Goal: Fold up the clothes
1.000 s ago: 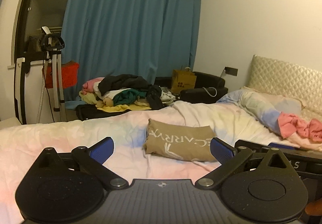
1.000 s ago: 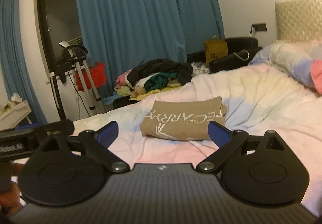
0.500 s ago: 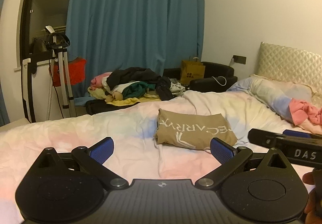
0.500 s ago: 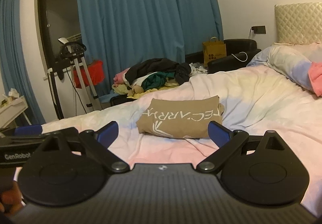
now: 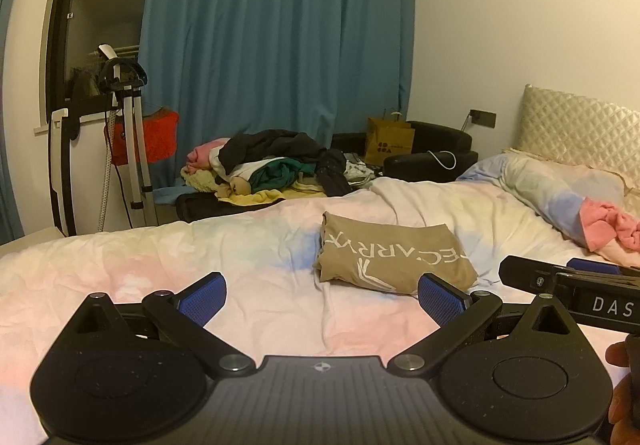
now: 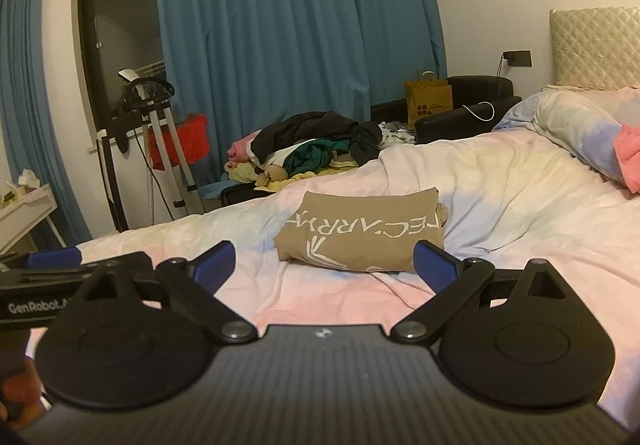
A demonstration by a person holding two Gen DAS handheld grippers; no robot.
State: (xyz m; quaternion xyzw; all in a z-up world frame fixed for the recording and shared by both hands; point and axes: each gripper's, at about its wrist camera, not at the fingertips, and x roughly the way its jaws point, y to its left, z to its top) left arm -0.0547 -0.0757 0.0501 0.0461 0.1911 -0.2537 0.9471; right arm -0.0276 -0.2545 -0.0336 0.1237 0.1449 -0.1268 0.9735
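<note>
Shirt (image 5: 390, 257), folded, lies mid-frame on the bed (image 5: 160, 265); left gripper (image 5: 322, 295) and right gripper (image 6: 324, 261) sit released, empty, at bottom.

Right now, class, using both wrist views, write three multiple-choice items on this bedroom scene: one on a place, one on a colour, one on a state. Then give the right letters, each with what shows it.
1. Where does the folded tan T-shirt with white lettering lie?
A. on the pastel bedspread
B. on the floor
C. inside the paper bag

2. What colour is the long fabric curtain behind the heap of unfolded clothes?
A. red
B. blue
C. white

3. How do the left gripper and the right gripper stand?
A. both clamped on the shirt
B. one open, one shut
C. both open and empty

Answers:
1 A, since the shirt rests flat on the bedspread in both views.
2 B, since the curtain is plainly blue.
3 C, since each pair of blue pads stands wide apart with only bedding between them.
</note>
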